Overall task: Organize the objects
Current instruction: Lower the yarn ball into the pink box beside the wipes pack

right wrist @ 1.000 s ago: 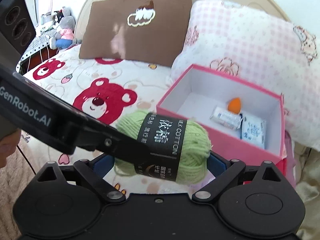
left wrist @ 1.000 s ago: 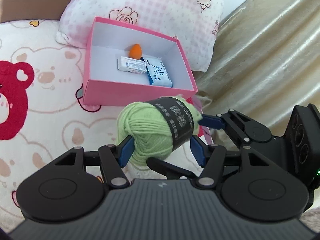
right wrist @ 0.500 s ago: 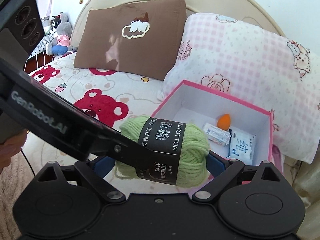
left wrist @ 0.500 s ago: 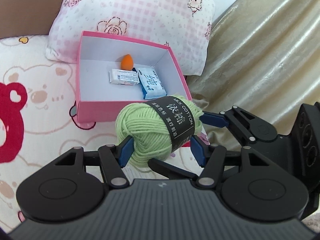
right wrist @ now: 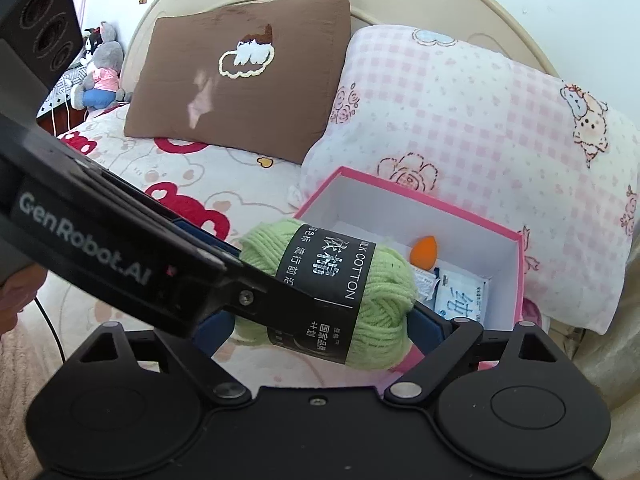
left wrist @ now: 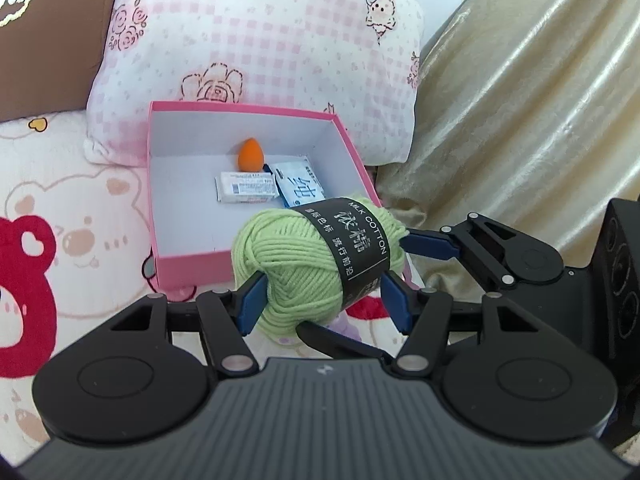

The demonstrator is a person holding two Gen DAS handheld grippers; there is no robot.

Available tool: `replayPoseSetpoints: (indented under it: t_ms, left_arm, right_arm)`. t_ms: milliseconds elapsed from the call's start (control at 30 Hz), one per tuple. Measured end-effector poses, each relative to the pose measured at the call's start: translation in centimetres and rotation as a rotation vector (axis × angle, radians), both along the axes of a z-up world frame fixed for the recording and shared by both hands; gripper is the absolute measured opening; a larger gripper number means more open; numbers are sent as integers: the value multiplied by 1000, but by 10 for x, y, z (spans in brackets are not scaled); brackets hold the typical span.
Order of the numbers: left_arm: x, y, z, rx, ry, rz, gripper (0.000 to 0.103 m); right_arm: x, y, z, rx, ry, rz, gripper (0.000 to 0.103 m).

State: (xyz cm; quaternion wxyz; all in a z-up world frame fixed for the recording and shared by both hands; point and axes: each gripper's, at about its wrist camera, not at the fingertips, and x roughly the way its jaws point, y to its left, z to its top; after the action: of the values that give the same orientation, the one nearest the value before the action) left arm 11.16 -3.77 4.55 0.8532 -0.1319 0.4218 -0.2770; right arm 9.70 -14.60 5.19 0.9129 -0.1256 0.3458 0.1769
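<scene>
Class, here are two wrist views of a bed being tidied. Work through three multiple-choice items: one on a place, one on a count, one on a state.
1. Where is the orange sponge?
A. Inside the pink box
B. On the brown pillow
C. On the sheet beside the box

2. How many things lie inside the pink box?
A. One
B. Three
C. Five

3. What is the state of the green yarn ball?
A. Lying in the box
B. Resting on the checked pillow
C. Gripped in the left tongs, off the bed

Answers:
1 A: the sponge sits on the box's white floor near its back wall.
2 B: the sponge, a white carton and a blue-white packet are all that is in it.
3 C: the blue pads press on both sides of the yarn, in front of the box.
</scene>
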Motion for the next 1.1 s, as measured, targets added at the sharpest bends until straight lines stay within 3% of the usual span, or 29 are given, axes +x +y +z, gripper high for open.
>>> replayPoseSetpoints:
  t_ms: [367,667,933,1100]
  left_arm:
    - [34,-13,-12,-8,34,6,59]
    - [69,-20,-22,17,43,14,59]
    - [102,-24,-44,16,78,24,59]
    - [118,-31,-57,36,106,11,62]
  right_arm:
    - [28,-10,-1,-19,-9,-25,92]
    - [63,-26,-6,48,2,-46,92]
    - [94,-43,-29,129,5,-64,88]
    - [113,-46,-42,114,45,-52,87]
